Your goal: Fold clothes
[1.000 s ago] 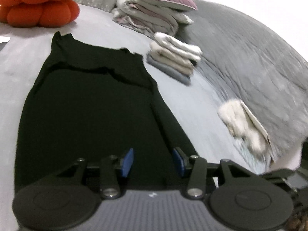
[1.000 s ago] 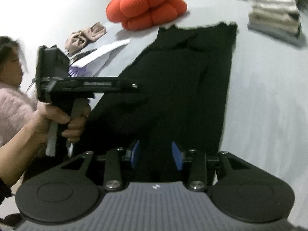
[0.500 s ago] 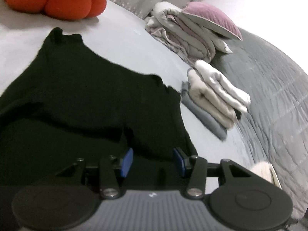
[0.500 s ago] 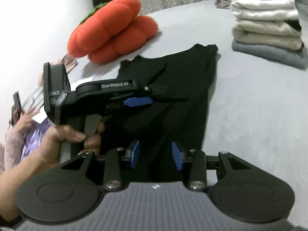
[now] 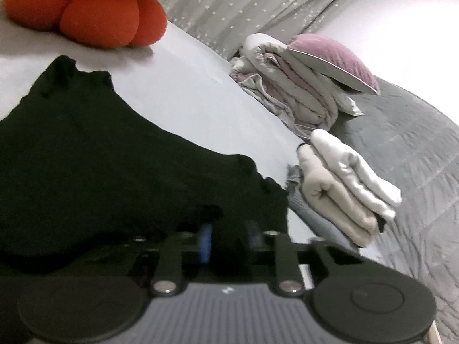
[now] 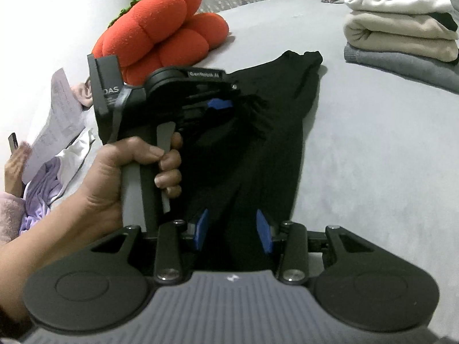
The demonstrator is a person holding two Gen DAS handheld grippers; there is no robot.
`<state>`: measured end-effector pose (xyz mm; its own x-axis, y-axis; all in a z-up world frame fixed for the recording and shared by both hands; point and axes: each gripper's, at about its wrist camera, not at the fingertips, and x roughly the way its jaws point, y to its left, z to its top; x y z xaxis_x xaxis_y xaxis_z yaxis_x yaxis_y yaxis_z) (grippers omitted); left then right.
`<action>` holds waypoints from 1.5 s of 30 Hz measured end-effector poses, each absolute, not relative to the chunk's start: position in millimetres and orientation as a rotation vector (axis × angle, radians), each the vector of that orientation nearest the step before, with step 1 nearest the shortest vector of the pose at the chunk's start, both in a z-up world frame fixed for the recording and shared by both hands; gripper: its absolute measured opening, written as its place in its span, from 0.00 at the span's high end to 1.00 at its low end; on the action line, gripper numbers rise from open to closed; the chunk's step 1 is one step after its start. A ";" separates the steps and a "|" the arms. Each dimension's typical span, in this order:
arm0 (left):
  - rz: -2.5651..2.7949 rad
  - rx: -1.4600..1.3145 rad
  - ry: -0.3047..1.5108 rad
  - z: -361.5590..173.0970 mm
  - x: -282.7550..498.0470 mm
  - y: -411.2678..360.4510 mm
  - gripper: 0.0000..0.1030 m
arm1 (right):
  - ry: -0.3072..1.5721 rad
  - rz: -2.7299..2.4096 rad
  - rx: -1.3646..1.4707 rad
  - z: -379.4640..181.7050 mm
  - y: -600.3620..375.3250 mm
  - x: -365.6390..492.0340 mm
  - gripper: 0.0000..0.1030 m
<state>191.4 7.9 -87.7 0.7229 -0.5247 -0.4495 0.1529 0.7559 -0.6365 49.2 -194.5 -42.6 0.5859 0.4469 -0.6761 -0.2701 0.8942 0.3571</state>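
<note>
A black garment (image 5: 86, 154) lies on the light grey bed, its far edge toward the orange cushion; it also shows in the right wrist view (image 6: 275, 132). My left gripper (image 5: 228, 240) is shut on a bunched fold of the black garment and holds it lifted over the rest of the cloth. From the right wrist view the left gripper (image 6: 226, 104) hangs over the garment's middle with cloth between its blue pads. My right gripper (image 6: 233, 230) holds black cloth between its blue pads at the garment's near edge.
An orange pumpkin-shaped cushion (image 6: 163, 28) sits beyond the garment. A stack of folded cream and grey clothes (image 5: 341, 183) lies to the right, with a bundled duvet and purple pillow (image 5: 330, 66) behind. Papers and loose purple cloth (image 6: 54, 143) lie left.
Both grippers have carried the near edge of the black garment forward toward its far edge, so the cloth now doubles over itself. The left gripper's jaws have drawn closer on the fold.
</note>
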 end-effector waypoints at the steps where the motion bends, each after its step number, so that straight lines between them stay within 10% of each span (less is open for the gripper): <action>1: -0.400 -0.610 0.660 -87.4 191.5 8.4 0.92 | 0.847 0.422 0.221 -42.3 -194.2 48.8 0.59; 32: -0.435 -0.373 0.508 -62.9 154.4 30.0 0.94 | 0.856 0.432 0.179 -43.3 -199.0 52.1 0.59; 34: -0.465 -0.379 0.547 -61.7 155.6 28.8 0.92 | 0.857 0.431 0.180 -43.3 -199.2 53.2 0.59; 38: -0.489 -0.542 0.657 -67.0 164.6 38.6 0.51 | 0.860 0.431 0.182 -42.3 -198.7 53.9 0.59; 45: -0.431 -0.852 0.772 -87.7 193.3 53.3 0.50 | 0.860 0.430 0.187 -41.9 -197.4 53.3 0.59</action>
<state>193.3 53.3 -87.7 0.6559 -0.6201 -0.4305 0.0406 0.5984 -0.8001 53.3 -197.4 -41.9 0.5735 0.4388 -0.6917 -0.2904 0.8985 0.3293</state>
